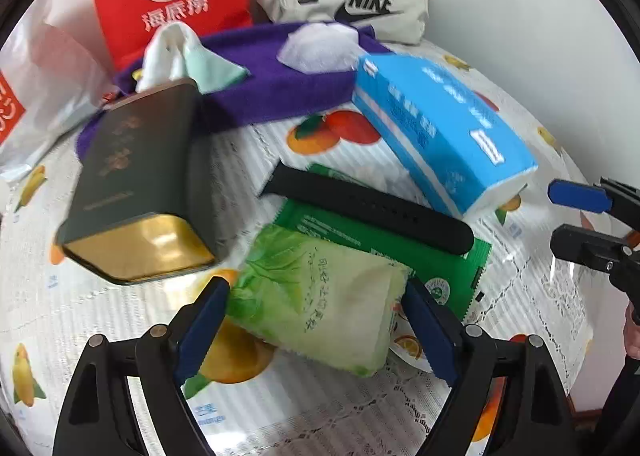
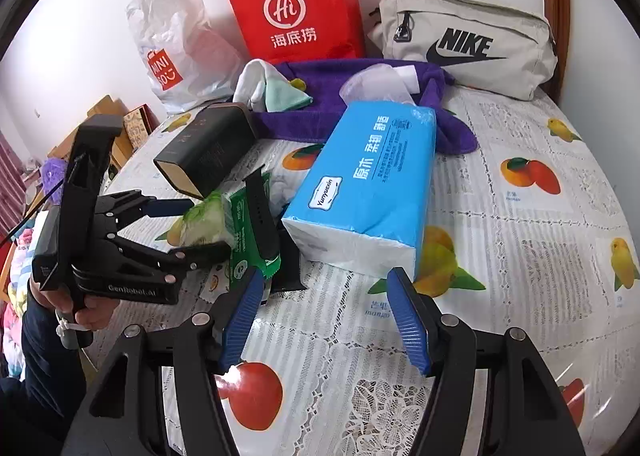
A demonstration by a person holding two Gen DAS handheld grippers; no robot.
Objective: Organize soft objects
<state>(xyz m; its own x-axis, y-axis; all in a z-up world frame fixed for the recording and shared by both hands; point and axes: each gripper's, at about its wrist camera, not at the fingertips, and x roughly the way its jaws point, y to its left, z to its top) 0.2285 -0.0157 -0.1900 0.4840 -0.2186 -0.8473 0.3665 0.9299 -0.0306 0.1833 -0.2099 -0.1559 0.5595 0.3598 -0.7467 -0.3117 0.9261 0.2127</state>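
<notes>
A light green soft tissue pack (image 1: 316, 304) lies on the fruit-print tablecloth (image 1: 100, 316), between the fingers of my left gripper (image 1: 318, 330). The pads stand apart from its sides, so that gripper is open. In the right wrist view, the same pack (image 2: 204, 220) sits between the left gripper's (image 2: 194, 228) fingers. A blue tissue pack (image 2: 372, 184) lies just ahead of my right gripper (image 2: 326, 320), which is open with nothing between its fingers. A purple towel (image 2: 320, 96) with a white and mint cloth (image 2: 264, 88) lies further back.
A dark tin box (image 1: 136, 192) lies left of the green pack. A black strap (image 1: 368, 212) rests on a dark green sachet (image 1: 432, 268). At the back stand a red paper bag (image 2: 296, 4), a Nike pouch (image 2: 468, 44) and a Miniso plastic bag (image 2: 176, 52).
</notes>
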